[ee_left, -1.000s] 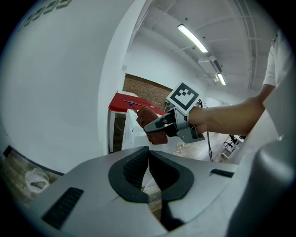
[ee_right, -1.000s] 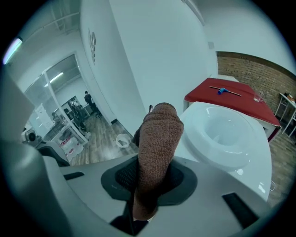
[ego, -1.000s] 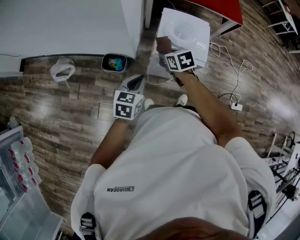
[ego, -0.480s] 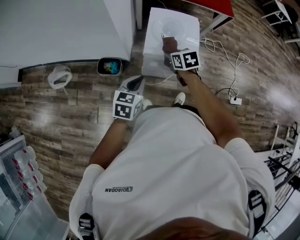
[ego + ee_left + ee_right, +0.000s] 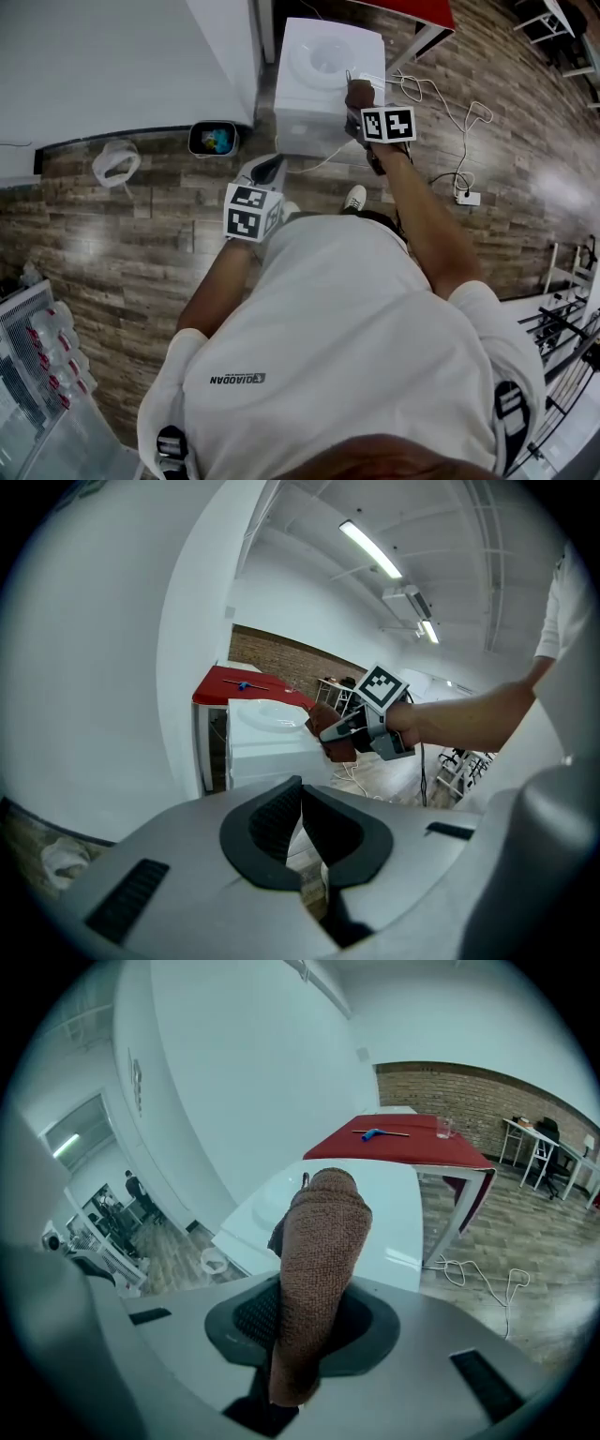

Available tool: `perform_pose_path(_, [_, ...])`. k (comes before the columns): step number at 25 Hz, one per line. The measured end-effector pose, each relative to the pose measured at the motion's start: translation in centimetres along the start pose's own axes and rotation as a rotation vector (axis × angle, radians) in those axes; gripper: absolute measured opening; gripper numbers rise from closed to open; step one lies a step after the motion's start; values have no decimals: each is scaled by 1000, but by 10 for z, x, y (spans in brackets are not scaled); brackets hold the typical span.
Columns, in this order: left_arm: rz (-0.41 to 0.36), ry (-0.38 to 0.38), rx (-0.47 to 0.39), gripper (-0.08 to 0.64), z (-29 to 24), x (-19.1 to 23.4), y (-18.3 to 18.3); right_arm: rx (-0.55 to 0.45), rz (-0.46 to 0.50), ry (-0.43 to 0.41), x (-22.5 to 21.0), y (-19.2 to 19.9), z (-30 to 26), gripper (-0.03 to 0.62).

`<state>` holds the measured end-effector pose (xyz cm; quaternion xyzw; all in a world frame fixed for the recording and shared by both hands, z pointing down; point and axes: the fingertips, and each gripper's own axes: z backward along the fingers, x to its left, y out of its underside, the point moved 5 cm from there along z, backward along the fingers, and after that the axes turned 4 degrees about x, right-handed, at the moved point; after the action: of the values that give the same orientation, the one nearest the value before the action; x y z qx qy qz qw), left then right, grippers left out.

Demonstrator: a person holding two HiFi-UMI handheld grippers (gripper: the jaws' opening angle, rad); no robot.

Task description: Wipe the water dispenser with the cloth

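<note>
A narrow-folded brown cloth [image 5: 317, 1241] stands upright over the top edge of the white water dispenser [image 5: 309, 103].

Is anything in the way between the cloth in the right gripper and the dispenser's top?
Nothing visible does. The right gripper holds the cloth just over the water dispenser, whose white top is bare there.

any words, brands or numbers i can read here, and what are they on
"QIAODAN", beside a small logo, on the person's white shirt; it appears upside down in the head view.
Red labels on the bottles at the lower left: too small to read.
The water dispenser: no legible print.
</note>
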<state>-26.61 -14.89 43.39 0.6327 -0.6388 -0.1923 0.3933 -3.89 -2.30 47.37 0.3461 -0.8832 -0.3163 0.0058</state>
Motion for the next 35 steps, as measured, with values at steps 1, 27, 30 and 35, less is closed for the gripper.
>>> perform_pose_path(1, [-1,0,-1,2,0,-1,0,-1,-10,9,-6,3,3,72])
perform_pose_path(27, [13,-80,-55,1,11,-7,7,-50,914,412,-6,47,51,72])
perform_pose_path(30, [59,-125,-92,0,18,-10,12,-13,1072,396,6,59,36,72])
perform_pose_path(35, [130,-148,-94,0,17,-26,32,27,1203,367,13,73,17,72])
